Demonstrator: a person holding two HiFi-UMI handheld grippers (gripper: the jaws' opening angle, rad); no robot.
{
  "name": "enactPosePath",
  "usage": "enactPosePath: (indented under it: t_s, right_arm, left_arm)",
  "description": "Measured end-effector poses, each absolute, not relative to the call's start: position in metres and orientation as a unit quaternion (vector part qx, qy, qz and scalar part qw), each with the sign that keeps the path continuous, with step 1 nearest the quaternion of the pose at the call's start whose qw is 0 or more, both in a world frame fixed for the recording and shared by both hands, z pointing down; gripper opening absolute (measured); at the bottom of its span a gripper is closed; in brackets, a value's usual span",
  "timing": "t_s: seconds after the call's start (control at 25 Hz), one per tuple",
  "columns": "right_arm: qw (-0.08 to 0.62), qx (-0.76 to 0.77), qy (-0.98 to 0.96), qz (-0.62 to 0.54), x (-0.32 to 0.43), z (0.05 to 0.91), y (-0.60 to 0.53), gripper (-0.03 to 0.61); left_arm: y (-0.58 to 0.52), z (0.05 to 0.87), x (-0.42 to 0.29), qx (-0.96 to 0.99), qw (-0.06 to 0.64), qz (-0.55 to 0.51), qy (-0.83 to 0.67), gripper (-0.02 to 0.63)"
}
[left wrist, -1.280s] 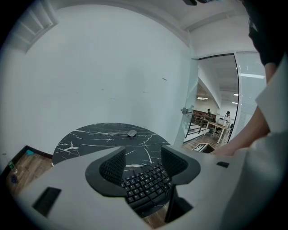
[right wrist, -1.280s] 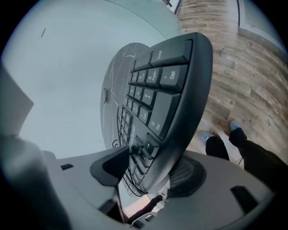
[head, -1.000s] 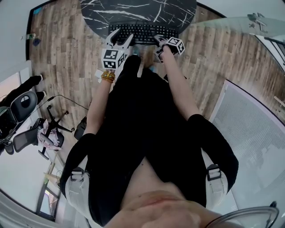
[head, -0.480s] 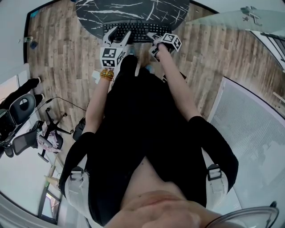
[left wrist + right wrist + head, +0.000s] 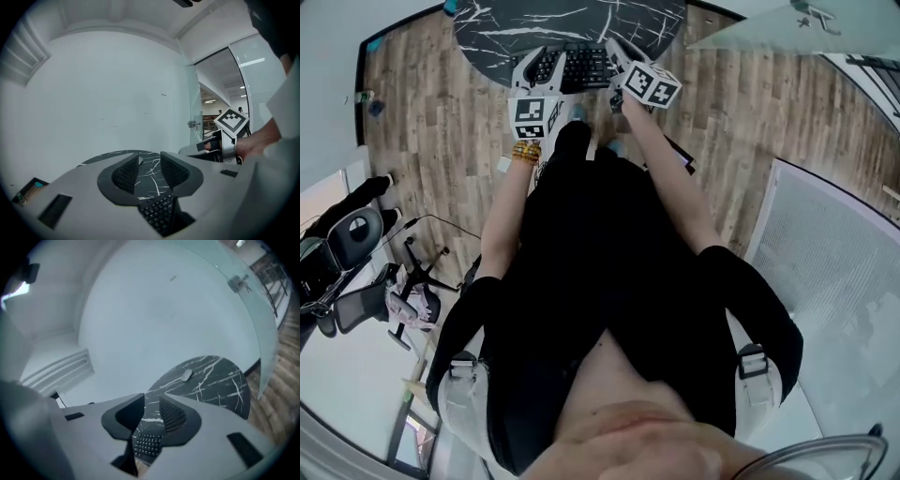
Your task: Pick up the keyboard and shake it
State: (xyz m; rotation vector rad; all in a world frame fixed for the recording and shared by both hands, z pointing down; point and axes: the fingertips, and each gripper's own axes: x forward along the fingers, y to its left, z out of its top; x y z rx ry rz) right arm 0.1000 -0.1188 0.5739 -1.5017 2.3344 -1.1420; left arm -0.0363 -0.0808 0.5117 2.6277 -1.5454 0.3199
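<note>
Black keyboard point(image 5: 577, 70) lies crosswise above the marble counter point(image 5: 581, 19). The left hand-held gripper point(image 5: 149, 161) and right hand-held gripper point(image 5: 151, 404), jaws just closing, each clamp 1 end.

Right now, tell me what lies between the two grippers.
The keyboard, seen in the head view. The left gripper and the right gripper have just been closing their jaws, and each clamps one end of it.

Black keyboard point(image 5: 578, 67), apparently lifted and tilted, over the marble table point(image 5: 581, 19).
</note>
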Motion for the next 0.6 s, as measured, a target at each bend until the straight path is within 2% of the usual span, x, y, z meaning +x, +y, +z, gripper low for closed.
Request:
enactPosePath:
  t_s: [0.28,0.4,0.6]
  right_arm:
    - [0.031,-0.519,0.841,-0.151,0.08,0.497,-0.115,0.079]
    - [0.011,-0.525,0.849,-0.065,0.069,0.472,-0.1,0.078]
    - [-0.005,-0.53,0.848,0.005,0.059,0.453,-0.085,0.074]
  left_arm:
    - [-0.087,0.481,-0.031,0.854,0.006,0.078,-0.513,0.117]
    - [-0.078,0.466,-0.03,0.848,-0.016,0.068,-0.526,0.064]
    - [-0.073,0.454,-0.031,0.843,-0.04,0.055,-0.534,0.034]
